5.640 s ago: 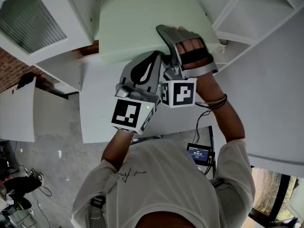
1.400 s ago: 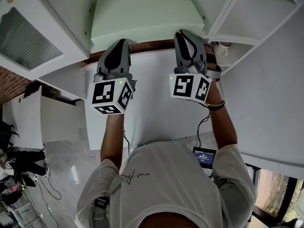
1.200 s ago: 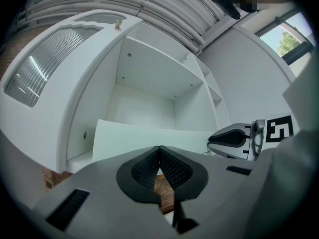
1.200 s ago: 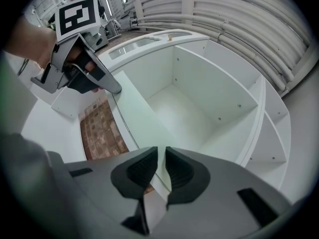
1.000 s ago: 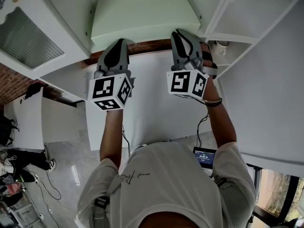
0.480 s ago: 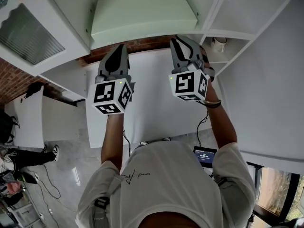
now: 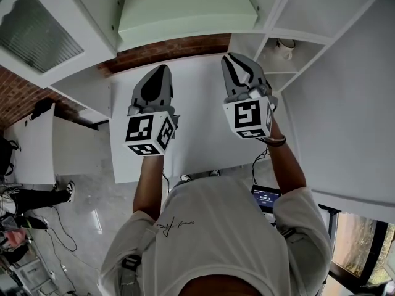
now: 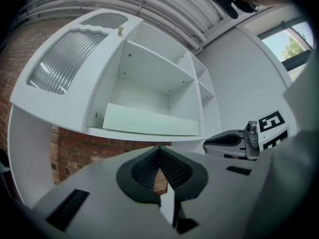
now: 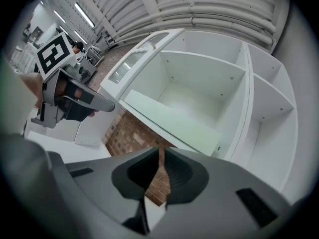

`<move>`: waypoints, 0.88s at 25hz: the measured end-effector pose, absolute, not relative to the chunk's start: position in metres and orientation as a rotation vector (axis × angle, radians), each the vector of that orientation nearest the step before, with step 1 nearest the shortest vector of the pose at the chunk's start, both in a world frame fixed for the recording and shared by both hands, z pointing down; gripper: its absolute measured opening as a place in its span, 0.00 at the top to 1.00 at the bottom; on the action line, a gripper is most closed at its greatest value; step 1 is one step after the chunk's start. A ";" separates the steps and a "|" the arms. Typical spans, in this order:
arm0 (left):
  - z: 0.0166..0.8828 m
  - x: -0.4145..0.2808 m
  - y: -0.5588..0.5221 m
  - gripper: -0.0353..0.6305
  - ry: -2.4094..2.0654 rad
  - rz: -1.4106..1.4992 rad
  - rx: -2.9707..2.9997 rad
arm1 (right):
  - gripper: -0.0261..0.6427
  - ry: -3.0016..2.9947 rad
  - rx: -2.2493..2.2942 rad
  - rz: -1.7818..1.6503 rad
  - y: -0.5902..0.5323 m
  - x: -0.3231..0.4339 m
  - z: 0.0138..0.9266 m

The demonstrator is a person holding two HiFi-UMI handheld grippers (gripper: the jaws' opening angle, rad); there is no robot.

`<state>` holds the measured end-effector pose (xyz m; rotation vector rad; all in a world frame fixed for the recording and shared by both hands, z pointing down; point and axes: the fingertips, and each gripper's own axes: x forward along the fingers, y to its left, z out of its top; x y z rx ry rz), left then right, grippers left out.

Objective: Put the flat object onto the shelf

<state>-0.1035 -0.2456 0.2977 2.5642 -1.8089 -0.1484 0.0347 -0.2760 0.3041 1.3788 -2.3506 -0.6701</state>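
Note:
The flat object (image 7: 185, 8) is a pale green panel that lies on the bottom shelf (image 7: 126, 42) of the white cabinet; it also shows in the left gripper view (image 8: 149, 123) and the right gripper view (image 9: 174, 121). Both grippers hang over the white table, back from the shelf and apart from the panel. My left gripper (image 7: 162, 69) is shut and empty, its pads meeting at the tip (image 8: 159, 151). My right gripper (image 7: 233, 57) is closing; its jaws stand almost together (image 9: 159, 151) with nothing between them.
A white table (image 7: 197, 122) lies under both grippers, against a brick wall (image 7: 173, 47). Right of the panel's bay are narrower white compartments, one holding a white mug (image 7: 285, 45). A ribbed glass door (image 7: 37, 26) stands open at left.
Both grippers have drawn back from the shelf toward me and sunk lower. The panel stays lying on the shelf, untouched.

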 end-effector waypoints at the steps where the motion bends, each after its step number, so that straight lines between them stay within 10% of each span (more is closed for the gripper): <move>1: 0.300 -0.103 -0.242 0.93 -1.806 -0.146 2.561 | 0.88 -2.360 1.371 -0.656 -0.272 0.034 0.307; 22: 0.369 -0.098 -0.189 0.93 -1.694 -0.087 2.451 | 0.92 -2.572 1.267 0.020 -0.207 0.042 0.389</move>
